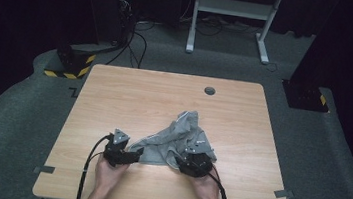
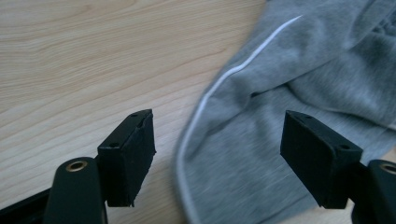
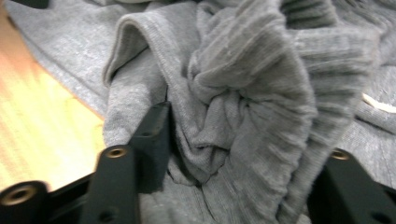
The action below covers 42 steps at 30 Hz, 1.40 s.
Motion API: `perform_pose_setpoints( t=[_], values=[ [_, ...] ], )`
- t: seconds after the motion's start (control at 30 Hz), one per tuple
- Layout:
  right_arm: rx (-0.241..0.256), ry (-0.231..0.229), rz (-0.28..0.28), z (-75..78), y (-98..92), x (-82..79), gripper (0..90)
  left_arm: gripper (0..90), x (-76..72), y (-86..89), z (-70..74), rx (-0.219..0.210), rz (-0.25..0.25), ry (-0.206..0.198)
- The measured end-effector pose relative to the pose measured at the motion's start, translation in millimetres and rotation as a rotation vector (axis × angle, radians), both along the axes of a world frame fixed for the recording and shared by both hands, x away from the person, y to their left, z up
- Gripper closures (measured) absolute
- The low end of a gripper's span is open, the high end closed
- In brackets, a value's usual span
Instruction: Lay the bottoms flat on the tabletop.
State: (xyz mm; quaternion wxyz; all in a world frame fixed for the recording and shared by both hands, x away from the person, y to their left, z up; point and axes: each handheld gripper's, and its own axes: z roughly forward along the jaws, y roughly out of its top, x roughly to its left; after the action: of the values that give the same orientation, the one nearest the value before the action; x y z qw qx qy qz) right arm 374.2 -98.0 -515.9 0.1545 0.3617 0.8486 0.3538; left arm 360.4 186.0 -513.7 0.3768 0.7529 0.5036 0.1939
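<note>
- Lying crumpled on the surface (image 1: 115, 92), the grey garment (image 1: 180, 135) spans between both grippers, ready to be pulled flat.
- Left gripper (image 2: 217, 154): jaws spread, a white-piped edge (image 2: 233, 70) between them, likely lined up for a grasp.
- Right gripper (image 3: 238, 158): jaws pinching a bunched ribbed cuff (image 3: 261, 93), anchoring that end.

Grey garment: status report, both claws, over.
Left claw open, jaws straddling the white-piped edge of the grey garment. Right claw shut on its bunched ribbed band. Wooden table bare around it.
</note>
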Motion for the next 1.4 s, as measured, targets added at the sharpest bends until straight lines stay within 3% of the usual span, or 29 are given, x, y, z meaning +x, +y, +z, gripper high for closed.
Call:
perform_pose_setpoints(
  t=[0.03, 0.1, 0.27, 0.33, 0.4, 0.53, 0.6, 0.73, 0.87, 1.03, 1.23, 1.3, 1.33, 1.4],
  values=[
    [-0.001, -0.004, 0.028, 2.1, 1.3, -2.3, 39.1, 26.6, 0.7, -4.4, -0.1, 0.007, -0.006, -0.003],
    [0.017, -0.010, 0.037, 3.5, -3.1, -4.4, 36.7, 26.9, 2.0, -10.2, -0.5, 0.020, -0.016, -0.005],
    [0.061, -0.028, 0.026, 8.5, -18.8, -7.1, 37.8, 27.8, 4.1, -20.5, -2.0, 0.035, -0.028, -0.014],
    [0.066, -0.036, 0.028, 11.3, -23.0, -9.6, 47.4, 27.8, 5.1, -23.8, -3.2, 0.050, -0.024, -0.009],
    [0.041, -0.055, 0.037, 12.7, -23.5, -11.0, 59.6, 27.9, 5.6, -25.2, -3.9, 0.069, -0.020, -0.015],
    [0.045, -0.045, 0.062, 12.0, -26.3, -6.9, 79.7, 29.3, 8.9, -24.6, -8.1, 0.100, -0.001, 0.013],
    [0.039, -0.057, 0.067, 13.9, -27.3, -6.4, 82.8, 29.4, 9.7, -21.1, -9.8, 0.093, -0.004, 0.020],
    [0.042, -0.049, 0.065, 16.7, -33.0, -4.9, 83.4, 29.8, 9.7, -17.0, -10.0, 0.098, -0.015, 0.017],
    [0.023, -0.080, 0.048, 26.3, -40.9, 0.4, 83.4, 29.0, 9.5, -13.5, -12.2, 0.090, -0.012, -0.001],
    [0.032, -0.112, -0.010, 43.9, -57.4, 13.2, 83.2, 29.0, 8.2, -11.7, -13.6, 0.085, -0.009, -0.014],
    [0.039, -0.123, -0.071, 47.3, -73.4, 25.2, 83.1, 29.1, 8.6, -11.1, -13.4, 0.089, -0.006, -0.016],
    [0.011, -0.105, -0.106, 40.8, -78.4, 34.9, 82.6, 29.1, 8.6, -11.1, -13.4, 0.089, -0.005, -0.015],
    [0.002, -0.026, -0.137, 30.2, -82.0, 45.7, 78.6, 29.1, 8.4, -11.2, -13.3, 0.090, -0.003, -0.014],
    [-0.001, -0.010, -0.144, 27.4, -83.1, 47.8, 73.8, 29.3, 7.9, -11.7, -12.6, 0.090, 0.000, -0.008]
  ],
)
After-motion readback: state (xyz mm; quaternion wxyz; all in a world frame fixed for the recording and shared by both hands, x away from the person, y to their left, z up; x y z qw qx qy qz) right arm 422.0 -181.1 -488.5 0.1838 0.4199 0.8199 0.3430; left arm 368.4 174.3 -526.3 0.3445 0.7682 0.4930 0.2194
